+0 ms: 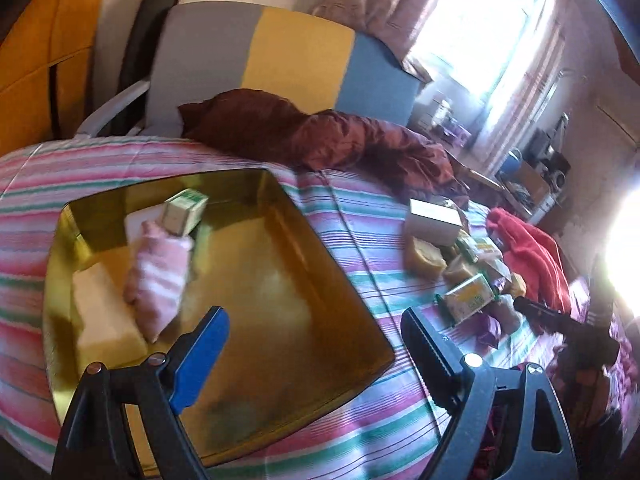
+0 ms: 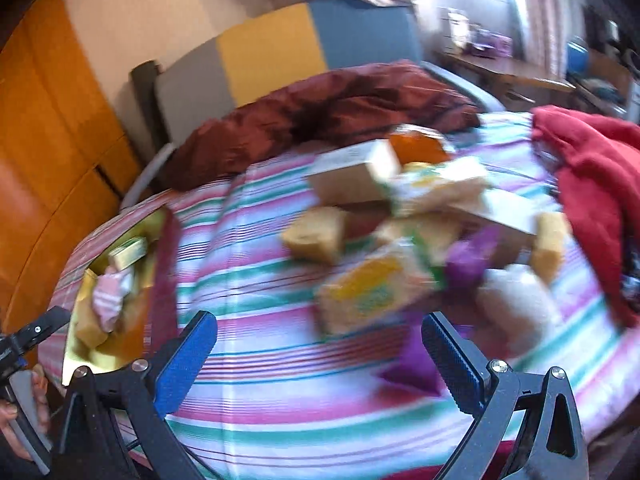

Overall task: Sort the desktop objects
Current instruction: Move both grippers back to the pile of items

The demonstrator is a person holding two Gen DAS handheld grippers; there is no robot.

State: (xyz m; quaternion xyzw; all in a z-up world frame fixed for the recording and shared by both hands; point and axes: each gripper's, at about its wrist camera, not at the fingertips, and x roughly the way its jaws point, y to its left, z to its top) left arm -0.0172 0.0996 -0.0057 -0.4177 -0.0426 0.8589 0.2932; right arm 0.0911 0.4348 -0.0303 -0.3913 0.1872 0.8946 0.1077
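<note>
a: while the left gripper (image 1: 316, 344) hangs empty with jaws apart over the shiny gold metal tray (image 1: 352, 300), how much is sorted?
b: few: a small green-white box (image 1: 185, 211), a pink striped pouch (image 1: 158, 280).
a: right view?
b: right gripper (image 2: 320, 350) wide, empty; the heap of boxes and soap blocks (image 2: 404, 224) waits on the striped cloth (image 2: 280, 392).
</note>
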